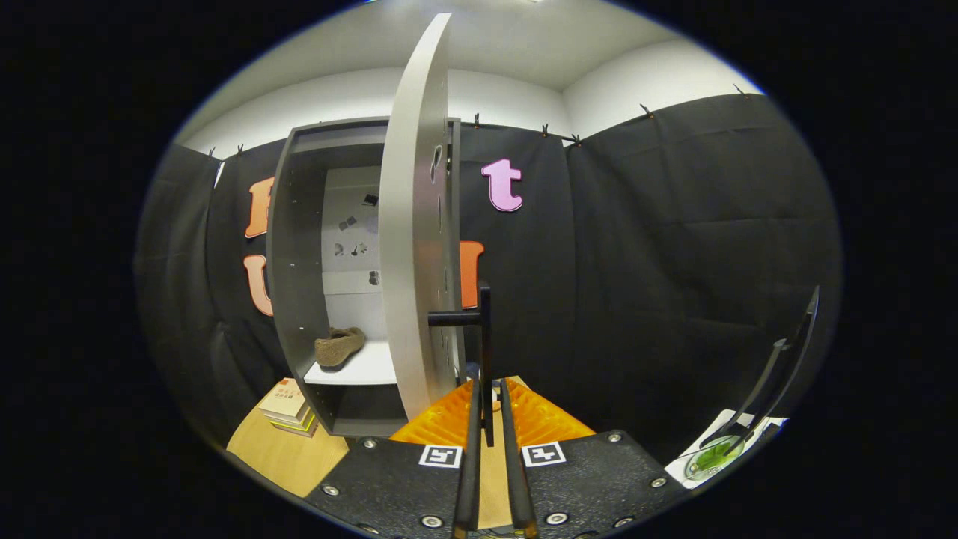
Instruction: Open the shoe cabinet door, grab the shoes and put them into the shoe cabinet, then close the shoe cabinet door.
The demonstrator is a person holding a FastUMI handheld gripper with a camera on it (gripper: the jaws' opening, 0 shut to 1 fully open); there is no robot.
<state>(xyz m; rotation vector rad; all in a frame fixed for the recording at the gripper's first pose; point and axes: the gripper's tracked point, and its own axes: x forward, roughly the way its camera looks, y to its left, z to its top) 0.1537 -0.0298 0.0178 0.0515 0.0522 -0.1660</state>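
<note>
My gripper (pixel 488 400) has its 2 fingers (pixel 470 449) closed down to a narrow slot, both pressing on the black door handle (pixel 485 352), a slim vertical bar that runs down between the tips. The handle sticks out on a short horizontal stub from the shoe cabinet door (pixel 415 224), a pale grey panel swung out so I see it nearly edge-on, standing upright just ahead of my fingers. Left of the door the shoe cabinet (pixel 296 262) is open, a grey box with a white back wall and some small dark marks on it, too small to make out. 1 brown shoe (pixel 338 346) lies on the white shelf (pixel 359 368) inside, toe pointing left, near the cabinet's left wall; I can't tell whether a 2nd shoe is behind the door. Below the shelf is a lower, dark compartment. The cabinet stands on a light wooden table (pixel 292 457), with a small stack of books (pixel 288 408) just left of its base, touching or almost touching it. Far right, near me, a black curved stand (pixel 778 374) rises over a white sheet (pixel 718 449) with a green round item (pixel 707 458).
</note>
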